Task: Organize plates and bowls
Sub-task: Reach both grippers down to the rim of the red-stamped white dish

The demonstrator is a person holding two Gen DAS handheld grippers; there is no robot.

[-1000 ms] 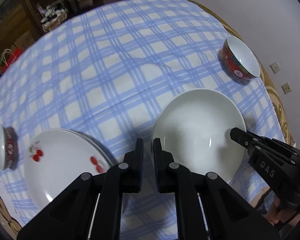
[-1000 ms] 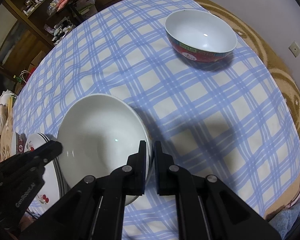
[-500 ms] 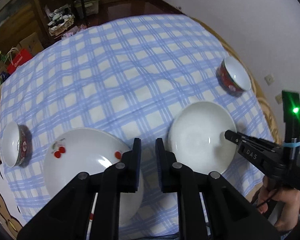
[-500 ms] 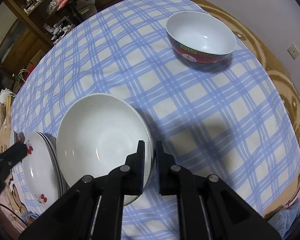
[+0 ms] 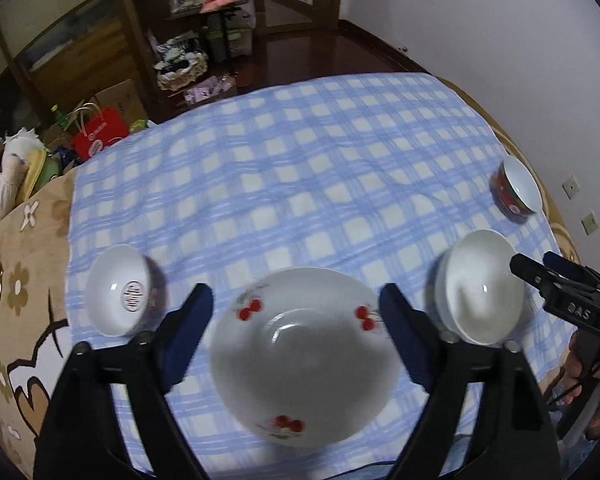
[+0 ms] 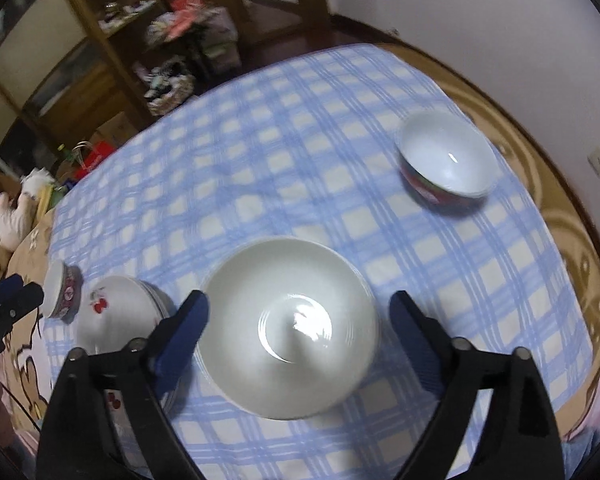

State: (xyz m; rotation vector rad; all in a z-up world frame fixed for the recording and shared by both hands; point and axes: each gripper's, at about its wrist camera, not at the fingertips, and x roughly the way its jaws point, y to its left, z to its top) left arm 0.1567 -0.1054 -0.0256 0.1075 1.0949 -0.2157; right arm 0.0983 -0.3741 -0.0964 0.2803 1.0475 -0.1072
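The cherry-print plate (image 5: 304, 360), which appears to top a short stack of like plates, lies on the blue checked tablecloth (image 5: 300, 176) directly beneath the left gripper (image 5: 296, 336), framed between its two blue-padded fingers (image 5: 188, 336) but apart from both; the jaws are opening wide and nothing is pinched between them. In the right wrist view the plain white deep plate (image 6: 288, 332) sits likewise under the right gripper (image 6: 300, 340), whose jaws are also opening, with the dish seen between the pads and not touched. Judging by this, each claw hangs spread above its own dish, and the step in hand looks like the start of a pick: next, each gripper would need to tilt down toward a near rim and close on that thin edge, since neither dish could fit whole between the fingers. From the cherry-print plate in the left view, a small white bowl (image 5: 118, 296) with a printed seal inside stands at nine o'clock, the white deep plate at three o'clock, and a red-patterned bowl (image 5: 516, 192) farther off at about two o'clock, near the cloth's edge. Beyond the table stand wooden shelves (image 5: 132, 20) at twelve o'clock and a red bag (image 5: 100, 136) at ten o'clock on the floor.
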